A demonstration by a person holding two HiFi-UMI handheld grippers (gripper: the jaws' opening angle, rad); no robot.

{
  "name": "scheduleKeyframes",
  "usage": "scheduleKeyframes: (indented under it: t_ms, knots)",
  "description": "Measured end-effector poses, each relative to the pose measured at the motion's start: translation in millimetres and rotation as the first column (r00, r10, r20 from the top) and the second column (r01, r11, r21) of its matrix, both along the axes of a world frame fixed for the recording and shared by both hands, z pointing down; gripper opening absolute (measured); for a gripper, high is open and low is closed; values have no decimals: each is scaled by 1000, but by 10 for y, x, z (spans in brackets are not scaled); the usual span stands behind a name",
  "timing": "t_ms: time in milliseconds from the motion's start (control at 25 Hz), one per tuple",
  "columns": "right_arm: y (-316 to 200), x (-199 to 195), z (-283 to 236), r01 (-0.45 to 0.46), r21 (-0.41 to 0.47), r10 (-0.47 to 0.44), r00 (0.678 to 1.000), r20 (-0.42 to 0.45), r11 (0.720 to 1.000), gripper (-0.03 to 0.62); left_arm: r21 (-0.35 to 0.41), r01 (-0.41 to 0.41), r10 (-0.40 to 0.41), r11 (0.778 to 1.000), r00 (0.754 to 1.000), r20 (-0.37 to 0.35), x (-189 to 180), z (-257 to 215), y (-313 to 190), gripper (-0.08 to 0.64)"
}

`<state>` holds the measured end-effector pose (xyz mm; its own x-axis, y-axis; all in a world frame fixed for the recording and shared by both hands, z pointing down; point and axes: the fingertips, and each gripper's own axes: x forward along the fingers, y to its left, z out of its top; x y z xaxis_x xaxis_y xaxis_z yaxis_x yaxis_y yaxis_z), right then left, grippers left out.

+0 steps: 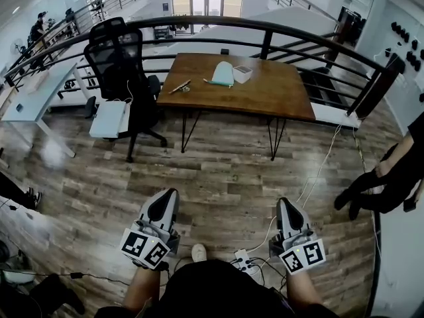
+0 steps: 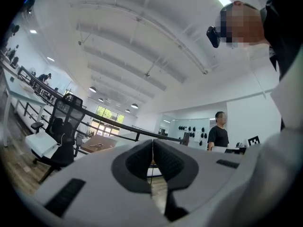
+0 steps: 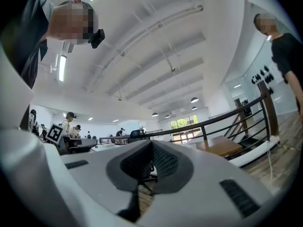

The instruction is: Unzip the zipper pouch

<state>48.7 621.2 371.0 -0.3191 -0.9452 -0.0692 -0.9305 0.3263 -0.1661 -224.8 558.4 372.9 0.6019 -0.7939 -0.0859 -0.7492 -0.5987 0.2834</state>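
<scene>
Two hand-held grippers, left [image 1: 165,203] and right [image 1: 286,207], hover level at 6 o'clock over the grey-brown plank floor [image 1: 218,171], each with jaws pressed together on nothing. Well apart at 12 o'clock, the pale mint fabric zipper pouch [image 1: 222,73] lies on the brown wooden counter [image 1: 278,95]. Its long axis seems to run 12 to 6, rounded end at 12. A small white box [image 1: 242,73] sits just beside it at 3 o'clock.

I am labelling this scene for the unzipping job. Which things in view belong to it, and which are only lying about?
Belongs to the job: zipper pouch on the wooden table; left gripper and right gripper, both shut and empty.

Just lying about: white box beside the pouch; small items at the table's left; office chair; power strip.
</scene>
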Motion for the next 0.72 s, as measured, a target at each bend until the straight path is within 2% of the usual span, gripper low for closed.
scheduleKeyframes:
  t_ms: [120, 200, 320, 440, 560, 720]
  knots:
    - [-132, -99, -30, -9, 12, 9, 1000, -17, 1000, 13, 2, -3, 3, 1000, 1000, 3, -103, 3, -131, 17]
    - [-210, -163, -49, -18, 19, 18, 999, -36, 1000, 70, 7, -1, 1, 1000, 1000, 6, -185, -10, -213, 30]
    - [-326, -209, -70, -52, 31, 54, 997, -63, 998, 173, 11, 9, -9, 1000, 1000, 7, -313, -36, -340, 165]
    - [-441, -230, -80, -98, 33, 100, 993, -56, 995, 271, 8, 30, -30, 1000, 1000, 3, -456, -39, -461, 227]
    - [-527, -227, -92, -120, 22, 121, 992, -22, 993, 307, 4, 40, -40, 999, 999, 12, -518, -25, -518, 246]
    - [-569, -225, -81, -102, 9, 102, 995, 9, 995, 305, -12, 38, -38, 999, 999, 16, -495, 15, -545, 247]
